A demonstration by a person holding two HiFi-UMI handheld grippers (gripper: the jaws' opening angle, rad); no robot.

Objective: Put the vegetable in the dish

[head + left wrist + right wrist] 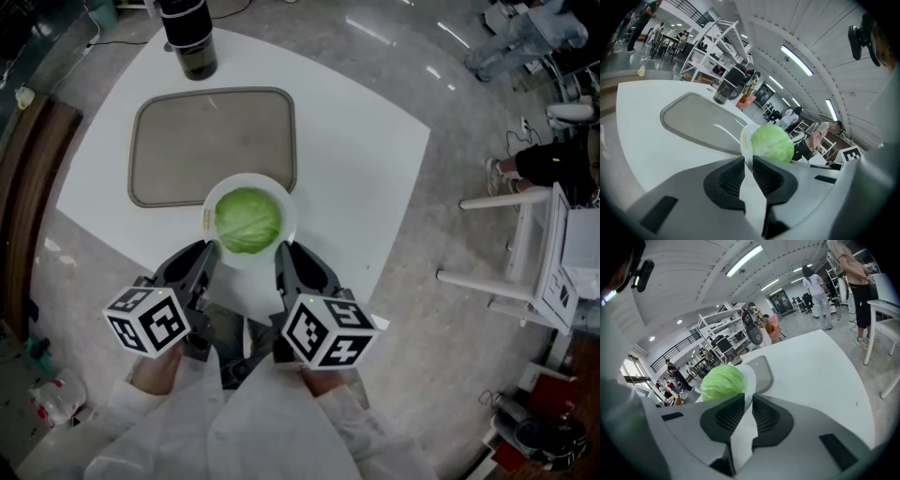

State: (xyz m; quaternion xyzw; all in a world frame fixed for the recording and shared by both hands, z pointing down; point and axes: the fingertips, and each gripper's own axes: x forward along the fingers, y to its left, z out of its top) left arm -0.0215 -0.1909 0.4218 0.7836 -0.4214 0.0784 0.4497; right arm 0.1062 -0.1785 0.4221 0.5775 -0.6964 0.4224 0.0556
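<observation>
Cabbage (247,220): round pale-green head, whole, with leaf veins faintly showing. It is being carried in the middle of the white dish (284,199) and fills most of it, so only a ring of white rim is being left visible round it. A small yellowish marking is being shown on the rim at the left gripper's side, too small to be read.

The dish is being held from the near side by both grippers, one at each end of the near rim. In the head view it is being seen over the near edge of the grey tray (187,141), partly covering that edge, with the white counter (366,169) under both. Whether the dish is being rested on the tray or held clear of it cannot be told.

Left gripper (208,251): jaws nearly together, with only a thin slot between the ribbed black pads (732,174), and that slot is being filled by the dish's white rim. Clamped on the dish. The cabbage is just beyond the tips and is not being touched.

Right gripper (284,253): same picture. Jaws are drawn to a narrow gap and the dish rim is being pinched between the pads. The cabbage sits just past the tips, no contact.

Both grippers are being angled down and toward each other, marker cubes (147,321) on top, white sleeves (281,431) behind. A dark cylindrical container (190,37) is being seen at the counter's far edge, beyond the tray, well apart from the dish.
</observation>
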